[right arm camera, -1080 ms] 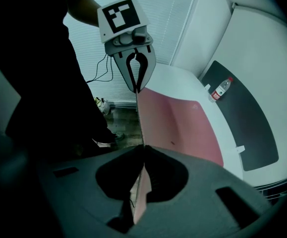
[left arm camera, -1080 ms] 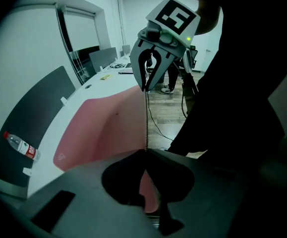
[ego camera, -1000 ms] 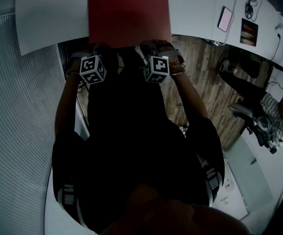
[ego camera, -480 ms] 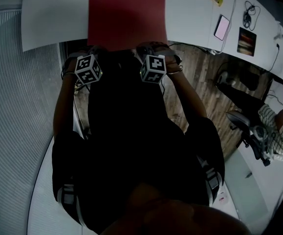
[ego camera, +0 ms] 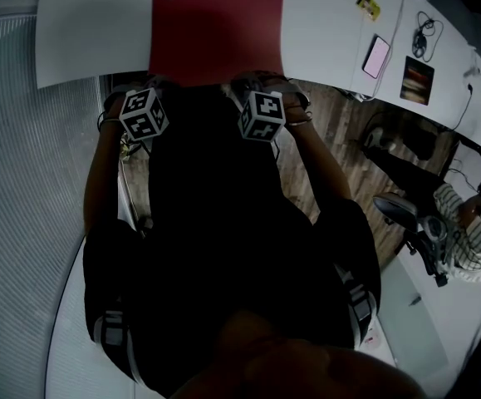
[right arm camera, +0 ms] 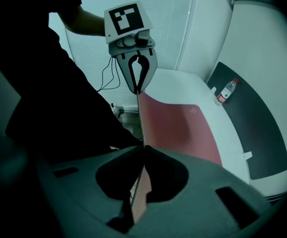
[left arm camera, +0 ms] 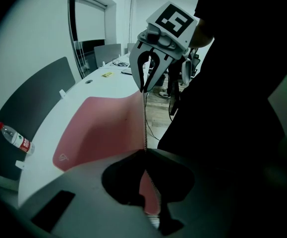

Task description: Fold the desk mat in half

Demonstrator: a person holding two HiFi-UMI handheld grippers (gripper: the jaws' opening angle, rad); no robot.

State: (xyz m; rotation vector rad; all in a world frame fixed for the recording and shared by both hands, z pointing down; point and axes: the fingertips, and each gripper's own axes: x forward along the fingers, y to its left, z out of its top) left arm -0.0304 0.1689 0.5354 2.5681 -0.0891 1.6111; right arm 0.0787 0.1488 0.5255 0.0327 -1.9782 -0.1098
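The red desk mat (ego camera: 215,27) lies on the white desk (ego camera: 82,32), with its long side running away from the person. Its far edge with the two rounded corners rests flat on the desk. Its near edge is at the desk's near edge, just in front of the person's body.

The left gripper (left arm camera: 145,151) is closed on the near left corner of the desk mat. The right gripper (right arm camera: 143,148) is closed on the near right corner. In each gripper view the thin edge of the mat runs straight from that gripper's own jaws to the jaws of the other gripper, so the edge is stretched tight between them.

Compared with one second ago, both grippers are a little higher and the left one has moved slightly outward. The jaws have not changed their hold. The near strip of the mat now curves up from the desk, while the rest is flat.

I judge that the lift for the fold has just begun. Next, the held edge must travel over the mat to the far edge. Both corners should rise evenly, or the fold will be crooked.

A water bottle (left arm camera: 15,138) lies near the desk's far edge, well apart from the mat.
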